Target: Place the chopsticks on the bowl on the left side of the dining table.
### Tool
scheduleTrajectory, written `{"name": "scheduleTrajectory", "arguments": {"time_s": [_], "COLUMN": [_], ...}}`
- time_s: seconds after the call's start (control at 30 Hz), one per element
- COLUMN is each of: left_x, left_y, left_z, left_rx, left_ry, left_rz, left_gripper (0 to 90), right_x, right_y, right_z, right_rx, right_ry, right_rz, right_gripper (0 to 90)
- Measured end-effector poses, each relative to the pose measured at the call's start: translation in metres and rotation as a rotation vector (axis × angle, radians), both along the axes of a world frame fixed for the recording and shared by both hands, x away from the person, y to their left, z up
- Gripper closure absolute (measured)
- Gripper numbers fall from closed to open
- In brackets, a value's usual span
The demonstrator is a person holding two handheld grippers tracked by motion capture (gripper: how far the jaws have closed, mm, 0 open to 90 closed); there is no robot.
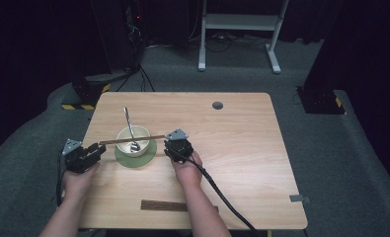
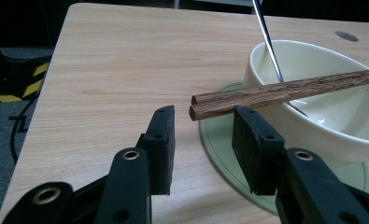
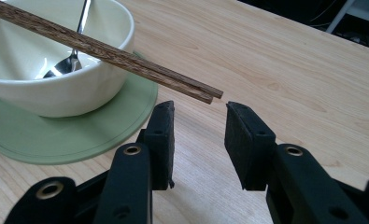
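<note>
two chopsticks (image 2: 285, 91) across bowl (image 2: 313, 121), ends beyond open jaws

A bowl (image 1: 133, 139) sits on a plate (image 1: 148, 157) on the desk (image 1: 232, 148); a spoon (image 1: 130, 129) stands in it, chopsticks (image 1: 132, 140) lie across its rim, another pair (image 1: 164, 205) near the front edge.

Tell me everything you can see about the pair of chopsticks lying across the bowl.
The chopsticks are two dark brown sticks of grained wood, lying side by side. They rest level across the rim of the cream bowl, above the spoon inside it, and both ends overhang. Each end lies just beyond the open jaws of a claw, which do not press on it.
</note>
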State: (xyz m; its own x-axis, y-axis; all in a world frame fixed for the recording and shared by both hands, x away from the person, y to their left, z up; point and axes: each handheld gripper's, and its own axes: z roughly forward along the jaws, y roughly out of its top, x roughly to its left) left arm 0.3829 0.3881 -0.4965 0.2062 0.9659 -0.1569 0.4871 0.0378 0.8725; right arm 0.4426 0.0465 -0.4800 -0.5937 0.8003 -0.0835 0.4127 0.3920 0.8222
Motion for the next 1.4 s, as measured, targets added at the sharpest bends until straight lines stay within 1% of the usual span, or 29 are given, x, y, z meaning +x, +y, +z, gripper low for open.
{"name": "scheduleTrajectory", "arguments": {"time_s": [0.27, 0.33, 0.43, 0.6, 0.87, 1.07, 1.2, 1.27, 1.3, 1.33, 1.37, 1.4], "left_x": [0.001, 0.001, 0.002, 0.002, 0.003, 0.003, 0.002, 0.002, 0.002, 0.002, 0.001, 0.001], "left_y": [-0.003, -0.004, -0.004, -0.006, -0.005, -0.005, -0.004, -0.003, -0.003, -0.003, -0.003, -0.003], "left_z": [0.0, 0.0, 0.0, -0.001, -0.001, -0.002, -0.001, -0.001, -0.001, -0.001, 0.0, 0.0], "left_rx": [0.009, 0.015, 0.013, 0.02, 0.014, 0.02, 0.023, 0.013, 0.013, 0.013, 0.022, 0.021], "left_ry": [-0.007, -0.007, -0.006, -0.01, -0.01, -0.007, -0.011, -0.014, -0.014, -0.014, -0.018, -0.02], "left_rz": [-0.006, -0.006, -0.005, -0.008, -0.003, 0.009, 0.019, 0.024, 0.024, 0.024, 0.023, 0.025], "left_gripper": [61.5, 61.7, 61.7, 62.2, 62.1, 62.0, 63.7, 64.7, 65.2, 65.8, 66.2, 66.5], "right_x": [0.001, 0.002, 0.004, 0.006, 0.005, 0.003, 0.004, 0.003, 0.002, 0.002, 0.001, 0.0], "right_y": [0.005, 0.005, 0.005, 0.005, 0.008, 0.005, 0.0, -0.003, -0.003, -0.003, -0.004, -0.004], "right_z": [0.0, 0.0, -0.002, -0.002, -0.003, -0.001, 0.0, 0.0, 0.0, 0.0, 0.001, 0.001], "right_rx": [-0.003, -0.009, 0.001, 0.016, 0.005, 0.001, 0.015, 0.01, 0.011, 0.011, 0.008, 0.005], "right_ry": [-0.007, -0.007, 0.002, 0.006, 0.0, -0.011, -0.007, -0.014, -0.011, -0.011, -0.018, -0.022], "right_rz": [-0.001, -0.005, -0.007, 0.007, 0.013, -0.009, -0.026, -0.026, -0.03, -0.03, -0.033, -0.036], "right_gripper": [64.7, 63.5, 61.0, 57.5, 60.0, 60.7, 64.9, 68.8, 71.0, 71.0, 73.8, 74.4]}}
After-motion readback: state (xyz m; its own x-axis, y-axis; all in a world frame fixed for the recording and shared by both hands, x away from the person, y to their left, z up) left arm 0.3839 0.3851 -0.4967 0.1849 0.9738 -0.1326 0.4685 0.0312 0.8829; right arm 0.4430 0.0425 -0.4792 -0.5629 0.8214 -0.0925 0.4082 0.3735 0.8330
